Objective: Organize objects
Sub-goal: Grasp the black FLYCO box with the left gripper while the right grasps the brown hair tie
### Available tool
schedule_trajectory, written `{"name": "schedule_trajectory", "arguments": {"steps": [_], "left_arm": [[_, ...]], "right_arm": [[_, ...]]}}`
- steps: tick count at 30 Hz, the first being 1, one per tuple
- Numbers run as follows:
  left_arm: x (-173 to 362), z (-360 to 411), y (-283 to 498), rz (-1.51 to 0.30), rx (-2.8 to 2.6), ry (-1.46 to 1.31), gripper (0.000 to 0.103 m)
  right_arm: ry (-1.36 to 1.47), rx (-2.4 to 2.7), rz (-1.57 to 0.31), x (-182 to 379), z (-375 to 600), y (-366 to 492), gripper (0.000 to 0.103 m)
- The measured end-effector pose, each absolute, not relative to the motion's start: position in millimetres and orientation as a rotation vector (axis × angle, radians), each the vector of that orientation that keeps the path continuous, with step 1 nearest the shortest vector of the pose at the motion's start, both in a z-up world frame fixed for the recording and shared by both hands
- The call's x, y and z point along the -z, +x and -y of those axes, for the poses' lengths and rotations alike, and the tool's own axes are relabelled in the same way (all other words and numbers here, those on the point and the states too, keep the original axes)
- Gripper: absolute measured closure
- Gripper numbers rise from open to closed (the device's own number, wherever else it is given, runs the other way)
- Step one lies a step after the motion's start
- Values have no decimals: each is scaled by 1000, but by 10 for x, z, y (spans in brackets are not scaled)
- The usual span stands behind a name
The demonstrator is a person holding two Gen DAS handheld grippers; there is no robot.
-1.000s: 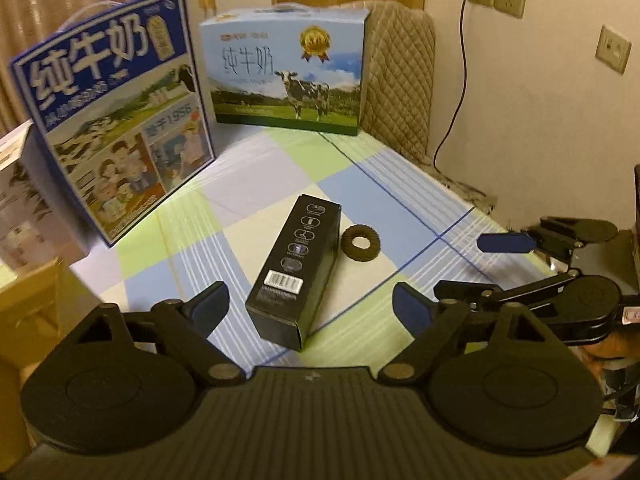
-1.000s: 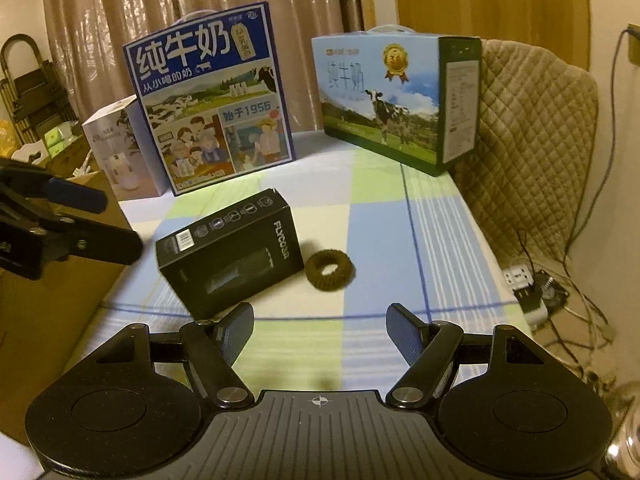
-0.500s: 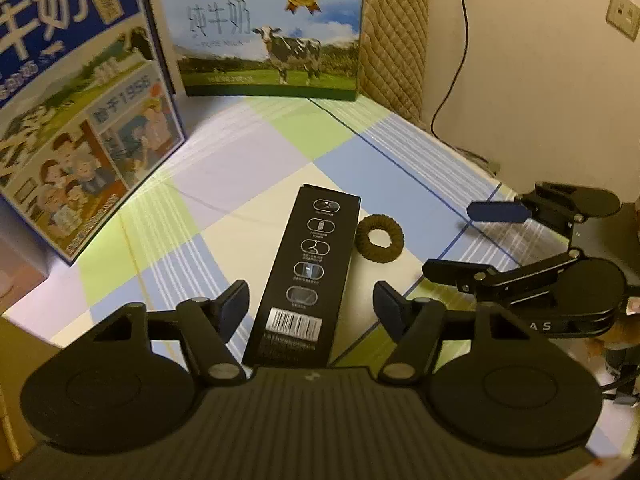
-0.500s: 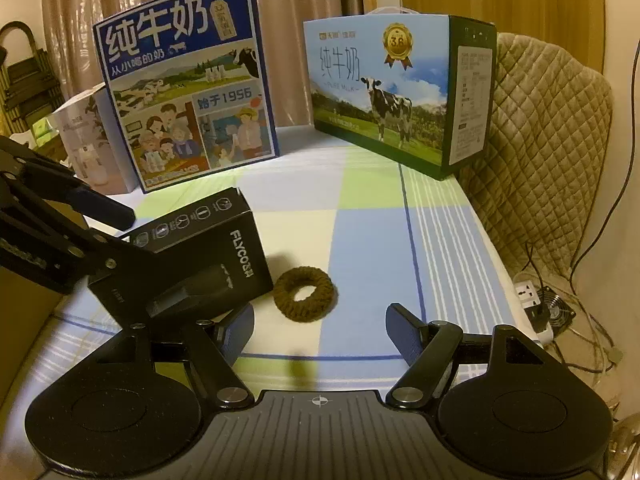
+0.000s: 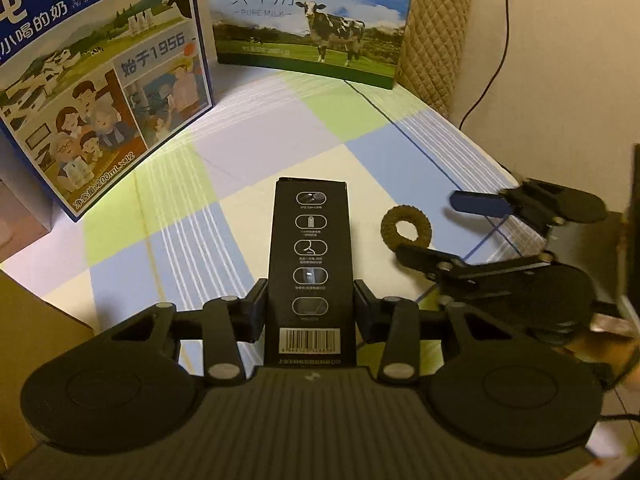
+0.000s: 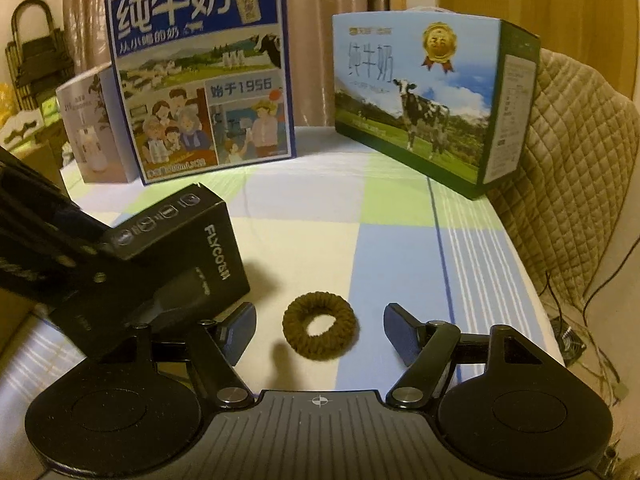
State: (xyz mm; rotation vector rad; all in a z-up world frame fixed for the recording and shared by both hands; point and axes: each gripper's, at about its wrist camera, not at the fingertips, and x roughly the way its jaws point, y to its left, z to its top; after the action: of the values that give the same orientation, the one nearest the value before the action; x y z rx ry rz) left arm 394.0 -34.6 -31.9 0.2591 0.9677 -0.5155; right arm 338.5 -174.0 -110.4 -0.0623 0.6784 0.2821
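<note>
The left claw (image 5: 310,304) grips the long black box (image 5: 311,256) by its two long sides near the barcode end, the box lying on the checked cloth of the surface (image 5: 256,152) and pointing toward the milk cartons at the back. Just to its right lies the brown hair tie (image 6: 319,325) — flat on the cloth, between the wide-spread fingers of the right claw (image 6: 320,330), which touch nothing.

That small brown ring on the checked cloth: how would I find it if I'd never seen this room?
Start from the two tall milk cartons standing at the back of the checked tablecloth. Come forward to the long black cardboard box; beside it lies the brown knitted hair ring. It is the only round, soft, fuzzy thing there.
</note>
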Motion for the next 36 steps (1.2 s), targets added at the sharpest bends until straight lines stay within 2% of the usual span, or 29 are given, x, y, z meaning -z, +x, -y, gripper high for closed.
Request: {"name": "schedule_trajectory", "arguments": {"steps": [5, 10, 12, 19, 25, 36], "left_arm": [[324, 375, 3980, -973, 520, 263, 64], [393, 414, 4033, -979, 514, 267, 64], [424, 428, 4052, -983, 511, 275, 64], [479, 436, 4072, -1009, 485, 265, 65], [325, 338, 3889, -1009, 473, 225, 65], [-97, 185, 2863, -975, 488, 136, 65]], "right_arm": [[-108, -280, -703, 1222, 1659, 3472, 49], [-135, -279, -713, 1280, 1625, 3472, 71], [-126, -261, -722, 1272, 1640, 3479, 86], [-45, -216, -757, 1148, 1737, 3448, 88], [-12, -209, -773, 989, 1735, 3257, 88], [65, -203, -773, 588, 1617, 2134, 88]]}}
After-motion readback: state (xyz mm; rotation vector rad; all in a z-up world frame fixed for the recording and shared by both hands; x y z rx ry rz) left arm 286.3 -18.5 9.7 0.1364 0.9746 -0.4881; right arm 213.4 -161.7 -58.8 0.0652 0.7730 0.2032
